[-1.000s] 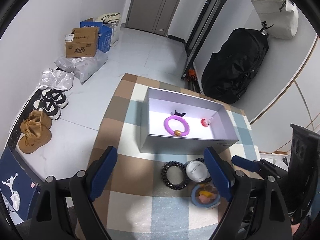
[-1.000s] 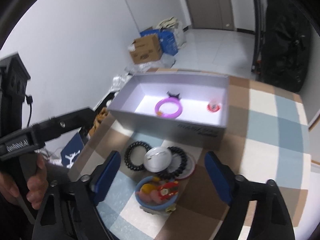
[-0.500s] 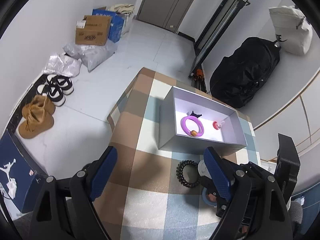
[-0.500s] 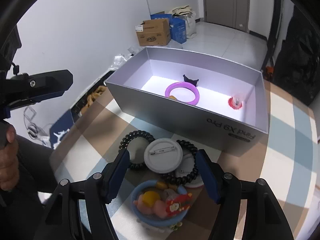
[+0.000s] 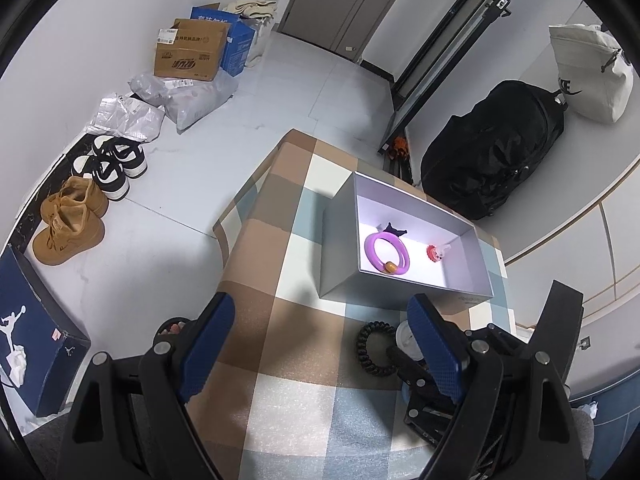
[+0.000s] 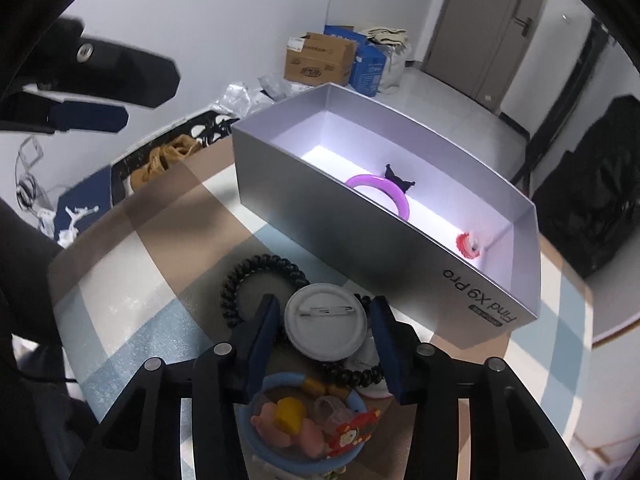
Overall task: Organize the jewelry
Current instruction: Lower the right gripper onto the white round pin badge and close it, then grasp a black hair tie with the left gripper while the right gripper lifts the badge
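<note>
A white pin badge (image 6: 326, 322) lies pin side up on the checked table (image 6: 140, 280), on top of black coil hair ties (image 6: 240, 280). My right gripper (image 6: 324, 312) points down at it. Its jaws are closing with the badge between them, and a thin gap shows at each pad. Just below lies a blue ring with small charms (image 6: 304, 420). The grey box (image 6: 360, 240) behind holds a purple bracelet (image 6: 380, 188), a black bow clip (image 6: 398, 178) and a red charm (image 6: 468, 244). My left gripper (image 5: 320, 308) hangs open over the table in front of the box (image 5: 336, 248), holding nothing.
The table's left edge (image 5: 240, 208) drops to a tiled floor with shoes (image 5: 68, 224), plastic bags and cardboard boxes (image 5: 188, 56). A black bag (image 5: 492, 160) leans behind the table. A dark blue shoe box (image 5: 32, 332) stands at the lower left.
My right gripper has come down and forward onto the badge, rolled, and its jaws have narrowed around it. The left view has rolled and shifted, so the box now sits further right.
</note>
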Demonstrator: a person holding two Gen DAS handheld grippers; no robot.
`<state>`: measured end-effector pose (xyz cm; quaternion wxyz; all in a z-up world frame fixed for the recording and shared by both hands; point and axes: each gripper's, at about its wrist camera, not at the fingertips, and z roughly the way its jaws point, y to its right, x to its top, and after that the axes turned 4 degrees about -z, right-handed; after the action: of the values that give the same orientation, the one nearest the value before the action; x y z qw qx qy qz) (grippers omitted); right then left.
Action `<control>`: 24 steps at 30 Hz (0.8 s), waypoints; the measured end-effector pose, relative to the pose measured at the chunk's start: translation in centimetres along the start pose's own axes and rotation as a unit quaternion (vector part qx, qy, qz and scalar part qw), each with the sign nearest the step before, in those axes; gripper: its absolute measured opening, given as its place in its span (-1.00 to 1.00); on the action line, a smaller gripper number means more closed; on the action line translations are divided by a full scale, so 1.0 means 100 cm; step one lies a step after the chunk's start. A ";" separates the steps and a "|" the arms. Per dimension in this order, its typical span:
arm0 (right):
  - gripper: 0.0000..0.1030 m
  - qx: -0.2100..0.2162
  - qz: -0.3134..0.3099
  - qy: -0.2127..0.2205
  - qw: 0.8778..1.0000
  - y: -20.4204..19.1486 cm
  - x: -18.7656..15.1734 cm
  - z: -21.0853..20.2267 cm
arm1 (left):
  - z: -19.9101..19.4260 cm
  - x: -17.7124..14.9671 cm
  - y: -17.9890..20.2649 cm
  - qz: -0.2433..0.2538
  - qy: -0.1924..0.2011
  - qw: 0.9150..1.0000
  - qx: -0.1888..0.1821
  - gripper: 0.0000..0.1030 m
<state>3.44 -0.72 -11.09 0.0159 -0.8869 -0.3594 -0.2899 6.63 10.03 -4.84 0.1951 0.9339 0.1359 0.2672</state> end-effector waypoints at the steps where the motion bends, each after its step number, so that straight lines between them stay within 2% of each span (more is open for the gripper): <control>1: -0.19 0.003 0.001 -0.001 1.000 0.000 0.000 0.000 | 0.001 0.000 0.000 -0.001 -0.001 1.000 0.000 0.65; 11: -0.23 0.043 0.052 -0.003 0.998 0.018 -0.004 -0.005 | 0.002 0.000 0.001 0.000 -0.005 1.000 0.004 0.65; 18: -0.23 0.070 0.092 0.023 0.993 0.028 0.000 -0.013 | 0.006 -0.003 0.004 0.015 -0.008 1.000 0.018 0.65; 24: -0.23 0.079 0.135 0.046 0.987 0.052 -0.003 -0.029 | 0.016 -0.011 0.014 0.051 -0.026 0.998 0.031 0.65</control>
<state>5.16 -5.47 -7.88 0.1417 -0.9089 -0.2573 -0.2959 6.81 7.92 -5.97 0.1557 0.9517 0.0916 0.2483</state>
